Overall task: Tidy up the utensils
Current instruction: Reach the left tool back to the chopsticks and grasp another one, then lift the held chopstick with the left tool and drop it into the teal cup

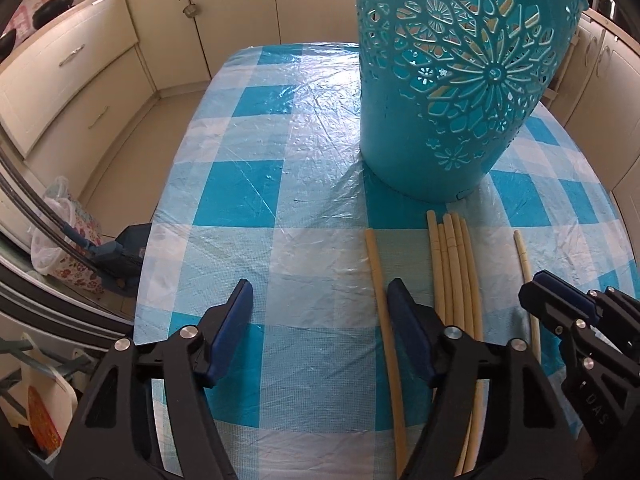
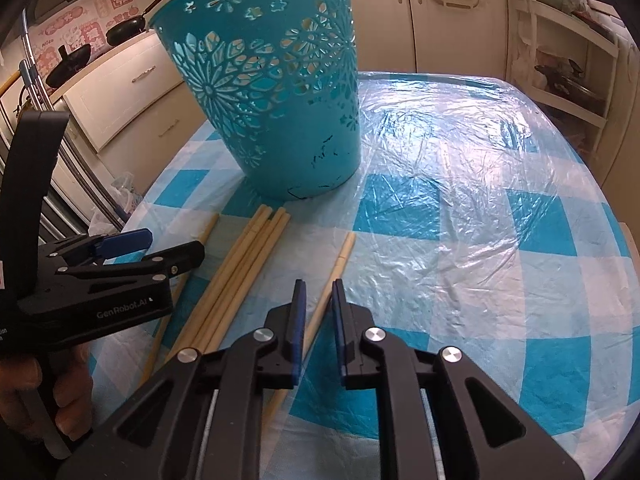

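Basket (image 1: 460,92) and chopsticks sitting on a tabletop (image 1: 256,184).
Chopsticks (image 1: 454,276) are lying just in front of the basket, pointing toward it.

Worktop (image 1: 248,200) wears a blue-and-white checked cloth under a crinkly clear plastic sheet, pretty glary on the far side; cream cabinets (image 1: 76,60) run along the left wall and across the back, with a couple of black pans (image 2: 126,28) sitting up top by some pink stickers (image 2: 80,32); down on the floor to the left there's a floral plastic container (image 1: 64,240) and a blue thing beside it I can't make out; off to the right stands a white shelf rack (image 2: 568,60) with cluttered stuff on it
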A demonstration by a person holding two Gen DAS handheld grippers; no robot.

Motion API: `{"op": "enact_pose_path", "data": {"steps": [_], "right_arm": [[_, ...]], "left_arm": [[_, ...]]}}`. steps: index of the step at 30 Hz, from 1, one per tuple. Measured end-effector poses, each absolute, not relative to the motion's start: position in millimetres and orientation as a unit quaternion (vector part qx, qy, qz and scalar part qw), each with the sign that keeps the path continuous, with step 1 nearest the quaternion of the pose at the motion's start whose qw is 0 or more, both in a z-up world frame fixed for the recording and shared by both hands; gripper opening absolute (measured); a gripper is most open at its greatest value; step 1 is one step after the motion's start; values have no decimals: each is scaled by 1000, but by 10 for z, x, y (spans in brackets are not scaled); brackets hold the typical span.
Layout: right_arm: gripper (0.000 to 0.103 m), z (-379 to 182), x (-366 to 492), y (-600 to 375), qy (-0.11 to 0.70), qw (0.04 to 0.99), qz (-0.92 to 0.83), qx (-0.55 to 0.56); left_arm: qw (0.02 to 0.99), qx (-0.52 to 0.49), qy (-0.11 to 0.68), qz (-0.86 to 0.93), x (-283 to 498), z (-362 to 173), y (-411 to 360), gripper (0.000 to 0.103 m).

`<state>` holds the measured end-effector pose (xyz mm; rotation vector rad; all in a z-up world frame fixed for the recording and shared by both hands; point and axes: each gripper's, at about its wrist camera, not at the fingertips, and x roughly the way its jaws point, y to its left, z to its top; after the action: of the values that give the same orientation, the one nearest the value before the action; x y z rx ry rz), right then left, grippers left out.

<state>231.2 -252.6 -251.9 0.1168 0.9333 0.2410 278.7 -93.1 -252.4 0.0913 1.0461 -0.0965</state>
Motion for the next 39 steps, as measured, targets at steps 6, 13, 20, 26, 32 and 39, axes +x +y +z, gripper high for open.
{"op": "enact_pose_path", "data": {"steps": [6, 13, 20, 26, 32, 39], "right_arm": [[25, -2517, 2332, -2518, 446, 886, 116, 60], [26, -2522, 2340, -2574, 443, 885, 118, 76], [31, -2524, 2332, -2599, 441, 884, 127, 88], [42, -2519, 2332, -2557, 442, 882, 144, 84], [47, -2515, 2322, -2492, 442, 882, 146, 72], [53, -2509, 2302, -2413, 442, 883, 146, 53]], "left_arm": [[861, 49, 503, -61, 2793, -2515, -1010, 48], [858, 74, 499, -95, 2712, -2484, -1215, 5], [856, 54, 503, -107, 2624, -2412, -1100, 5], [867, 44, 482, -115, 2471, -2169, -957, 5], [884, 15, 450, -125, 2319, -1729, -747, 5], [920, -33, 362, -145, 2208, -886, -501, 5]]}}
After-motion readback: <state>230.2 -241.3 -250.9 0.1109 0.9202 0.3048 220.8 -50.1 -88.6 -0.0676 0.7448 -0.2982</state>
